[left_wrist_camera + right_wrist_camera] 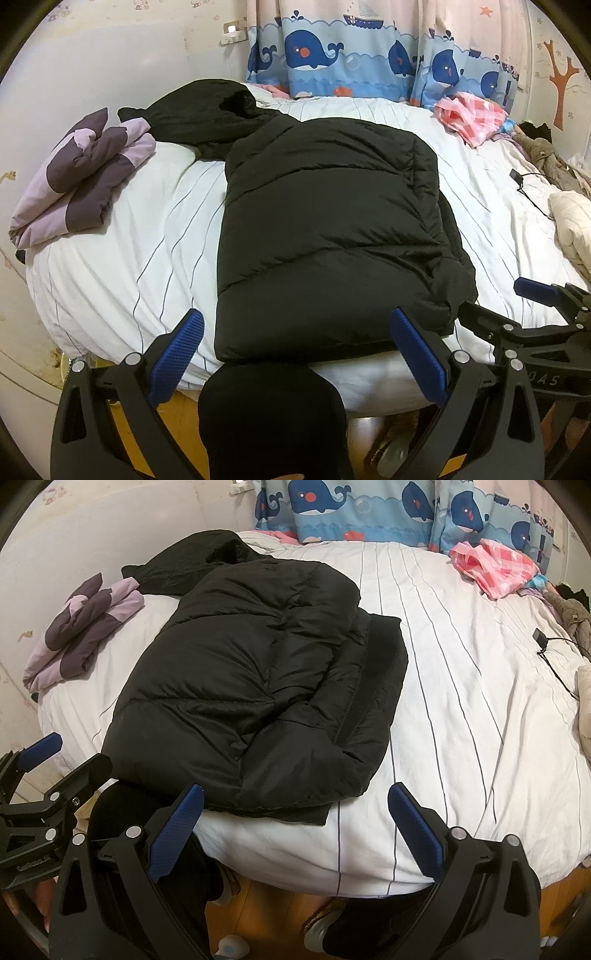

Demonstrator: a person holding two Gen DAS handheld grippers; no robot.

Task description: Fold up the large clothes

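Left wrist: black jacket (328, 229) on striped bed (147, 229); whale curtain (332, 51); both claws released.

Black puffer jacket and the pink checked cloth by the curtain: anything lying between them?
No. In the right wrist view, only bare striped sheet separates the black puffer jacket from the pink checked cloth.

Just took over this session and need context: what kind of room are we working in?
Most likely a child's bedroom at home. The black puffer jacket lies on a bed with a white striped sheet, whale-print curtains hang behind it, and a folded purple quilt sits at the bed's left edge.
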